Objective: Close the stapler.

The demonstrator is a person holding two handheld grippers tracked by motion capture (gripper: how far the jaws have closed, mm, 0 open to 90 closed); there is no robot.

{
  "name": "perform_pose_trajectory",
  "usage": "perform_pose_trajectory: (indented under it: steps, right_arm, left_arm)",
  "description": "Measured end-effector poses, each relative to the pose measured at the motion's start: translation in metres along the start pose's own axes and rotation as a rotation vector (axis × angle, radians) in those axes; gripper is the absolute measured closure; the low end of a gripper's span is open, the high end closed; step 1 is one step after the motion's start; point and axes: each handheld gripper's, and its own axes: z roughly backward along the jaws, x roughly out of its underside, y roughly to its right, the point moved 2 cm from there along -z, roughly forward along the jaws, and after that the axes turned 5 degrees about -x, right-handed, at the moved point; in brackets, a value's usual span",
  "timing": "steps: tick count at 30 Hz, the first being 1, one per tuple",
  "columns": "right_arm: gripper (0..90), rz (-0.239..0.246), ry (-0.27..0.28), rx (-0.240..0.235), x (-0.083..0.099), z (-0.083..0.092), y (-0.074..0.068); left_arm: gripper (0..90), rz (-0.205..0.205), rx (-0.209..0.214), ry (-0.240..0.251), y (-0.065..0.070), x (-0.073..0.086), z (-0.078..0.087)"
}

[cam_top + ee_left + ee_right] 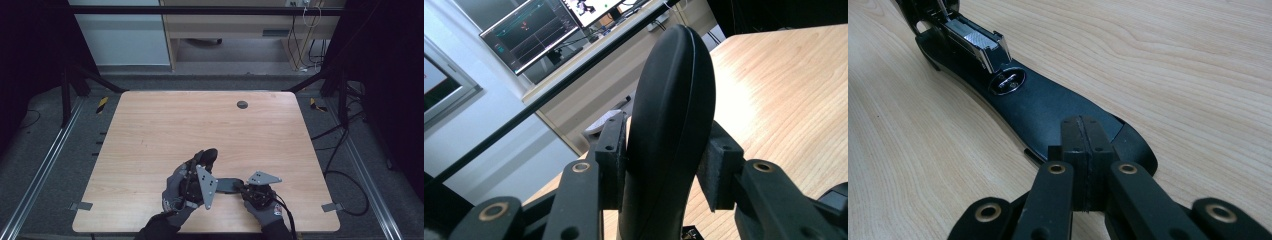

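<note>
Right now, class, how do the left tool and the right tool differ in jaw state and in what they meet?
1. The left tool has its jaws apart, clamped on the stapler's rounded black arm; the right tool has its jaws shut together with nothing between them.
2. The left tool holds its part raised; the right tool's tips sit at the flat black base lying on the table.

Both are black and two-jawed.

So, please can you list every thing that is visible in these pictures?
stapler: one, black, opened; base flat on the near part of the table
upper arm: one, black, raised
table: one, light wood, centre
round disc: one, dark, table's far edge
monitors: two, lit, beyond the table
cables: several, black, floor at right
left gripper: one, black, shut on the upper arm
right gripper: one, black, shut, tips on the base
gloves: two, grey, on the hands
</note>
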Motion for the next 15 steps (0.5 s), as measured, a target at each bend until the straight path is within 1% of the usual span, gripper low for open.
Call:
perform_pose_trajectory:
  steps: [1, 4, 8, 15]
  right_arm:
    - [90.0, 0.0, 0.0, 0.0, 0.0, 0.0, 0.0]
    - [90.0, 0.0, -0.002, 0.001, 0.0, 0.0, 0.0]
    - [90.0, -0.007, -0.001, -0.002, 0.0, 0.0, 0.0]
    - [90.0, -0.008, -0.001, -0.004, 0.0, 0.001, 0.0]
  left_arm:
    - [59.2, 0.0, 0.0, 0.0, 0.0, 0.0, 0.0]
    - [59.0, -0.028, -0.003, 0.0, 0.008, 0.0, -0.002]
    - [58.5, -0.059, 0.003, -0.003, 0.016, -0.001, -0.004]
    - [58.2, -0.085, 0.007, -0.012, 0.019, -0.001, -0.005]
